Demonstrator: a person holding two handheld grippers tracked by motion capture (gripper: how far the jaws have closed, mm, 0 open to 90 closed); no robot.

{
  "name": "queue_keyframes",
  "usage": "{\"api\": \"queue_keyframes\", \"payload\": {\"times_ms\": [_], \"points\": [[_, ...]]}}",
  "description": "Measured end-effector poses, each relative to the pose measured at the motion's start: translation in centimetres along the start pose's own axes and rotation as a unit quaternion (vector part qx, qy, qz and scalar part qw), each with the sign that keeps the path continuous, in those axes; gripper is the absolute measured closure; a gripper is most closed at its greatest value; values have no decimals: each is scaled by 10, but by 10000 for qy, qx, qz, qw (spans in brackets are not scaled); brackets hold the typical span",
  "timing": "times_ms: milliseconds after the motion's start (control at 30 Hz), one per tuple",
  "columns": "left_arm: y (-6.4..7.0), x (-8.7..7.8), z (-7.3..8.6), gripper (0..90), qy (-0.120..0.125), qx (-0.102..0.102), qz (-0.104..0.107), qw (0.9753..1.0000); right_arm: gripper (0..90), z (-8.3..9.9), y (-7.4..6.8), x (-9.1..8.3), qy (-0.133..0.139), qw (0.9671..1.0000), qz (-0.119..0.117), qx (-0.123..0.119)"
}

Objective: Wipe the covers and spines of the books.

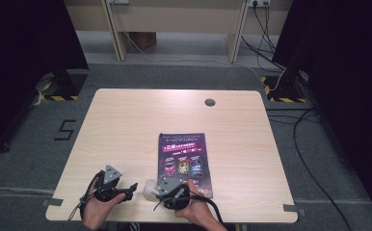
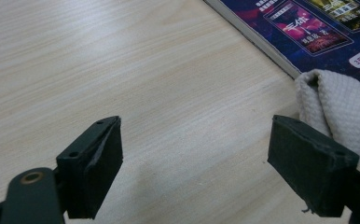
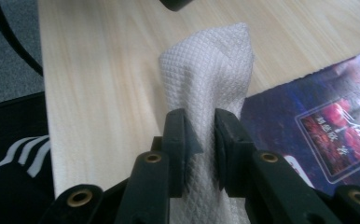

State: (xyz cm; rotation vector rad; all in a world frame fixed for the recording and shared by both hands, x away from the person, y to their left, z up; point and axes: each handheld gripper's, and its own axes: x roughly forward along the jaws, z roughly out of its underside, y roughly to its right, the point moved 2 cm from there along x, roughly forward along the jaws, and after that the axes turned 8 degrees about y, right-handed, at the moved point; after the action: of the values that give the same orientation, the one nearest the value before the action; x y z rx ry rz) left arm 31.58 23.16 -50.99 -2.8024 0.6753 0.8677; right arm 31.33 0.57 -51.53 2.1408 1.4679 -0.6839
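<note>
Your right gripper (image 3: 200,140) has its jaws clenched on a white waffle-weave cloth (image 3: 211,79), which bunches up between them and stands above the tabletop (image 3: 99,84). In the high view the cloth (image 1: 151,188) sits at the near left corner of the purple magazine (image 1: 184,156), just beside its edge. Your left gripper (image 2: 194,154) hangs with its jaws released and spread wide over bare wood, the cloth (image 2: 336,107) just beside its right jaw.
</note>
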Motion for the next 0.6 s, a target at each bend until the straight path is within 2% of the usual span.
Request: {"api": "queue_keyframes", "payload": {"times_ms": [67, 133, 267, 433, 600], "points": [[0, 0, 0, 174, -9, 13, 3, 10000, 758, 1, 1, 0, 8, 10000, -46, 44], [0, 0, 0, 174, -24, 14, 10, 10000, 758, 2, 4, -2, 49, 9997, -139, 194], [0, -1, 0, 174, -10, 14, 14, 10000, 758, 8, 11, -8, 28, 9996, -67, 264], [0, -1, 0, 174, -18, 28, 18, 10000, 758, 19, 20, -21, 8, 9992, 114, 386], [0, 0, 1, 174, -20, 25, 23, 10000, 758, 35, 35, -41, -47, 9976, 430, 537]]}}
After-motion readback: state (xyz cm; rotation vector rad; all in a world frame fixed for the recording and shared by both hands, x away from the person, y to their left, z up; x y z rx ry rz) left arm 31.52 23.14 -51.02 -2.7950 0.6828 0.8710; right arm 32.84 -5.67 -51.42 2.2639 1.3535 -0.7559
